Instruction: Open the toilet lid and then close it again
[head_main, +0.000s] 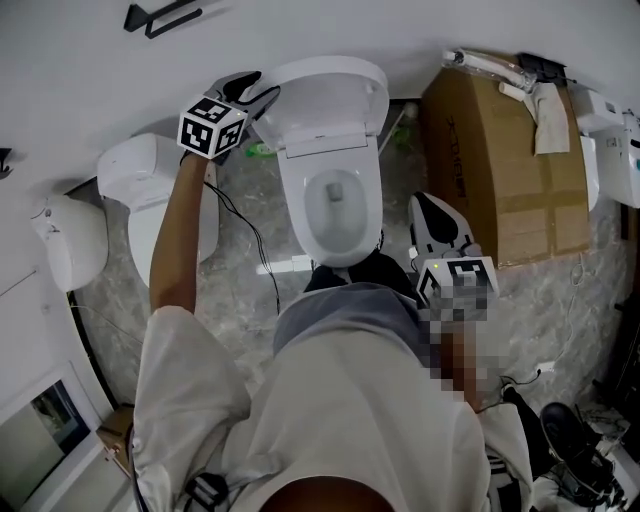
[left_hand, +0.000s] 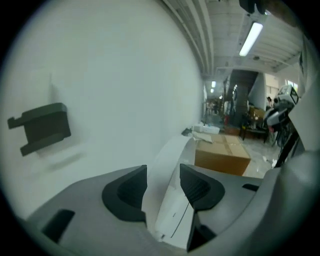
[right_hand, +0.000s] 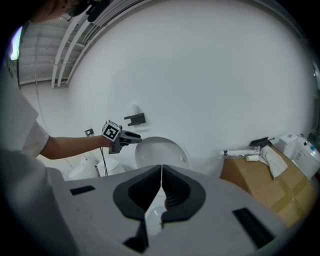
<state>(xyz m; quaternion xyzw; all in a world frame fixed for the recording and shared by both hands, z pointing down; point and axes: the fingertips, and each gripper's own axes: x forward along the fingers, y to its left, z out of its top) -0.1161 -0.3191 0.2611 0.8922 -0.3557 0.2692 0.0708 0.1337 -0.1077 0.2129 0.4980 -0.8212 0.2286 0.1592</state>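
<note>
Fingers (left_hand: 127, 192) of the left gripper (left_hand: 163, 168) stand apart astride the edge of the raised toilet lid (left_hand: 172, 147), seemingly not pressing it; right gripper (right_hand: 161, 170), short of the lid, is closed, empty

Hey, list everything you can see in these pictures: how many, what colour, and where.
toilet: one, white, centre, against the wall
toilet lid: one, white, raised against the wall
second toilet: one, white, left of the first
cardboard box: one, brown, right of the first toilet
cloth: one, whitish, on the box's far edge
wall bracket: one, black, on the wall, upper left
floor: grey, marbled
left hand-held gripper: one, grey, jaws open, the lid's edge between them
right hand-held gripper: one, grey, jaws shut, empty, right of the first toilet
</note>
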